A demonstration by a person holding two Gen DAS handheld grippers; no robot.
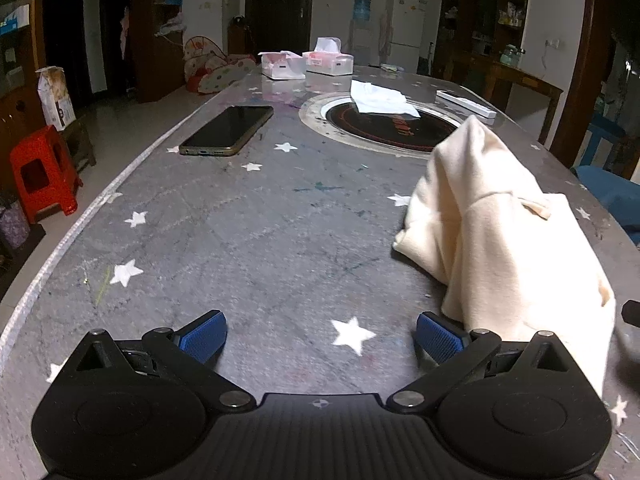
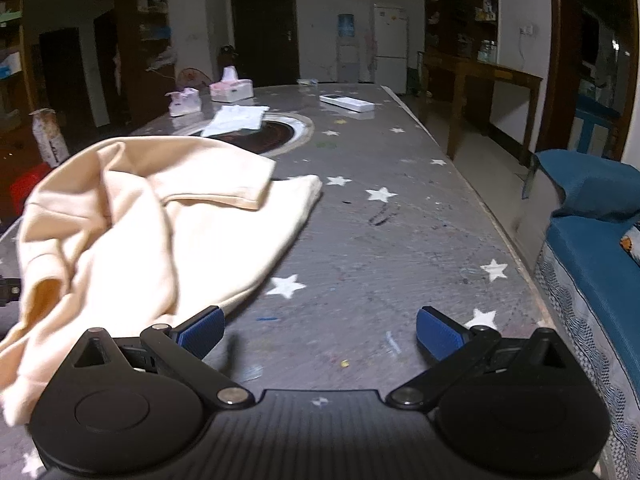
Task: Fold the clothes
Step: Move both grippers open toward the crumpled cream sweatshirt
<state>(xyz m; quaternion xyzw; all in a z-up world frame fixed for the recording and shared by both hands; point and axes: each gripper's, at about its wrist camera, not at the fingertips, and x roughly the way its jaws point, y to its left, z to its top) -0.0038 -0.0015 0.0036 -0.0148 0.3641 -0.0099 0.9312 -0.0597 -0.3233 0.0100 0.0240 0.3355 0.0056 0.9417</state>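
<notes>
Both the left gripper point(image 1: 320, 338) and right gripper point(image 2: 320, 334) gape wide, holding nothing, beside the crumpled cream garment point(image 2: 132, 232) on the table point(image 1: 240, 240).

White fridge point(image 1: 405, 26) stands beside dark door point(image 1: 279, 0).

Cream garment point(image 2: 132, 216); grey table point(image 1: 240, 240) — white stars; red stool point(image 1: 42, 172); blue-padded jaws.

A home dining room: beyond the star-patterned table point(image 1: 248, 232) stand a fridge point(image 1: 405, 28), water dispenser point(image 1: 362, 24) and shelves point(image 1: 486, 12).
</notes>
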